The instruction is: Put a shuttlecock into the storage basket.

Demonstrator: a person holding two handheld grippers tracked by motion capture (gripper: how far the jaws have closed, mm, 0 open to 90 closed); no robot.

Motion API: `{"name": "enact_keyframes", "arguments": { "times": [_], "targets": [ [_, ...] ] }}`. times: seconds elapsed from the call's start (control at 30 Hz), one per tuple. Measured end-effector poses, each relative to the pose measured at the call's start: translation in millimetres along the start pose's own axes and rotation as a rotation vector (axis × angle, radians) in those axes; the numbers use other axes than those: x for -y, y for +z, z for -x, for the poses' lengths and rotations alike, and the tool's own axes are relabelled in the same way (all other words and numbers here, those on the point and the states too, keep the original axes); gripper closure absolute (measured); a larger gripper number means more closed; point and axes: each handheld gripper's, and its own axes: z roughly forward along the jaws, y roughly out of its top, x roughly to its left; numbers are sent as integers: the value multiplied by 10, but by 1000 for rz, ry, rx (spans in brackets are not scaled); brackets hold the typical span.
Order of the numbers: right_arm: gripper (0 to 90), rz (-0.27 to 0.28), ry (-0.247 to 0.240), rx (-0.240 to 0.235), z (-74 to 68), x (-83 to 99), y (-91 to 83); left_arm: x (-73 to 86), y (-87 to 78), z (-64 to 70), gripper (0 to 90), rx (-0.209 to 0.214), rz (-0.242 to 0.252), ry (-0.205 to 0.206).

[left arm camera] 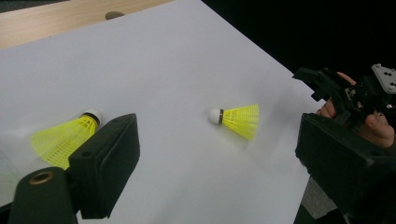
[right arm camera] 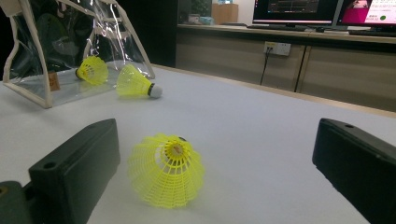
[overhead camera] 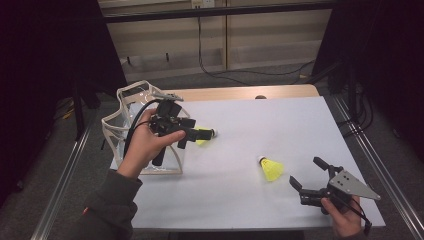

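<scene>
Two yellow shuttlecocks lie on the white table top [overhead camera: 280, 125]. One shuttlecock [overhead camera: 271, 169] [right arm camera: 166, 170] rests at centre right, just ahead of my right gripper [overhead camera: 306, 173] [right arm camera: 219, 144], whose jaws stand wide open with it low between them. The other shuttlecock [overhead camera: 205, 135] [left arm camera: 65, 140] lies beside the clear bag [overhead camera: 125, 127], just outside one jaw of my left gripper [overhead camera: 191, 133] [left arm camera: 219, 154], which is open and holds nothing. A third shuttlecock [right arm camera: 92, 70] sits inside the clear bag [right arm camera: 46, 56].
The bag stands at the table's left edge. A strip of bare wood [overhead camera: 240, 93] runs along the far side. Metal frame rails [overhead camera: 372, 155] flank the table. A cable [overhead camera: 210, 65] hangs on the back wall.
</scene>
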Motion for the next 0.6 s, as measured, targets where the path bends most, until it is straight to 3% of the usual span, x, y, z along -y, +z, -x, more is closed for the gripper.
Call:
{"name": "enact_keyframes", "arguments": {
  "times": [0.6],
  "targets": [
    [8, 0, 0, -1, -1, 0, -1, 100, 177, 45, 129, 7, -22, 8]
  ]
}}
